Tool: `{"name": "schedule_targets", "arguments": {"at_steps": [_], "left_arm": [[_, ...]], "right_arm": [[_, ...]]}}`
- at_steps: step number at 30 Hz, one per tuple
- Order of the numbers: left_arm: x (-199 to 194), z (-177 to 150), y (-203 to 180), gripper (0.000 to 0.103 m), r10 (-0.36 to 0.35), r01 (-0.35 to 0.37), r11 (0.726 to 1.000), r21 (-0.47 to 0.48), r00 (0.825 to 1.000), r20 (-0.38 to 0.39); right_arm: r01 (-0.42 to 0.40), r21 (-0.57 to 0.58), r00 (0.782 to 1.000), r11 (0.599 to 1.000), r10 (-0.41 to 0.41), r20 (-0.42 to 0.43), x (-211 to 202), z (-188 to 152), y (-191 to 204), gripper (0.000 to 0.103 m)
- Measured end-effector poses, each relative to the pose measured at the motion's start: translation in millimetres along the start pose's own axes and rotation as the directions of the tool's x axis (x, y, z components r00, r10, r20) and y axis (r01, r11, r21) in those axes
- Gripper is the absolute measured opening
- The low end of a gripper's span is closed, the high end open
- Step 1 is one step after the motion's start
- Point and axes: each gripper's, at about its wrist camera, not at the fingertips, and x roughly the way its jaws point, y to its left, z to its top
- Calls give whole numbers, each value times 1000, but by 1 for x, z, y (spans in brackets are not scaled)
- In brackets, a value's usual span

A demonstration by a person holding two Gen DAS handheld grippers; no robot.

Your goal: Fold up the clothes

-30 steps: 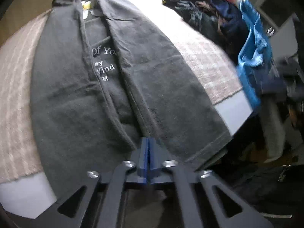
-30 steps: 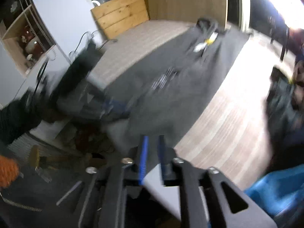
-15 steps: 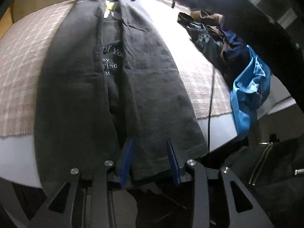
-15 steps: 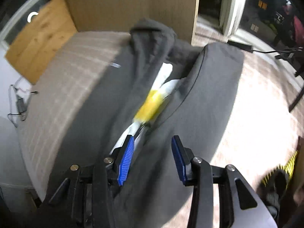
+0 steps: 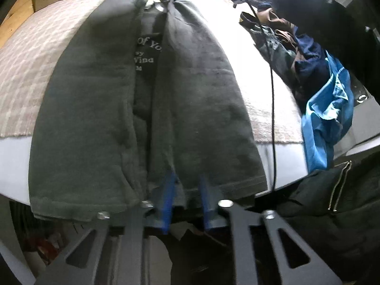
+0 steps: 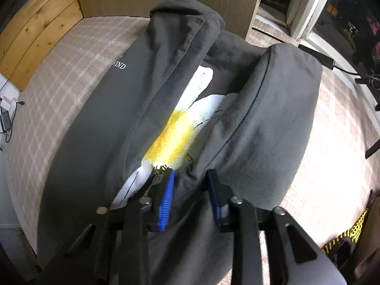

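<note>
A dark grey T-shirt lies lengthwise on the checked cloth, both sides folded toward the middle, white lettering showing in the gap. My left gripper is open at the shirt's bottom hem, its blue fingers either side of the right flap's inner edge. From the other end, the same T-shirt shows a white and yellow print between the folded flaps. My right gripper is open just over the collar end, fingers straddling a fold of the right flap. Nothing is clamped in either.
A heap of clothes and a blue garment lie at the table's right edge. A black cable crosses the cloth. A dark jacket with a zip sits close on the right. Wooden boards stand behind the table.
My left gripper opened and drew back to the hem. My right gripper swung from the table's side to the collar end, opened wider, and moved closer over the print.
</note>
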Motion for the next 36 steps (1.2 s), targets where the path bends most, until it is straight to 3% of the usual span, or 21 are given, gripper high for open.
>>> {"name": "schedule_targets", "arguments": {"at_steps": [3,5,6,12,18,20,21,23,30,36], "left_arm": [[-9,-1,9,10,-11,11,999,-41,1000,24],[-18,-4,14,25,-15,18,998,-61,999,44],[-21,-4,16,36,-4,7,998,-65,999,46],[-13,-1,12,37,46,-46,999,-4,999,26],[-2,-6,-7,35,155,-158,979,129,987,36],[1,-8,-13,24,192,-197,965,175,980,44],[3,-9,-17,10,211,-216,956,197,976,49],[5,-11,-21,5,234,-241,944,226,970,59],[-16,-13,-7,4,148,-159,980,124,984,95],[-20,-11,-4,4,150,-157,985,65,983,104]], "right_arm": [[-27,18,1000,999,27,6,-2,-2,-7,20],[-46,35,999,998,45,7,-3,-4,-12,19],[-50,40,999,998,50,8,-3,-4,-13,19],[-18,30,1000,999,18,11,-5,-3,-7,19],[-11,30,1000,999,10,25,-3,-5,-5,19],[-3,22,999,1000,3,36,-4,-6,-3,18],[-4,17,999,1000,3,41,-5,-8,-4,17],[-15,20,999,1000,14,48,-7,-9,-6,12],[-115,79,990,990,107,94,-26,-9,-20,8],[-130,85,987,988,121,106,-25,-3,-12,8]]}}
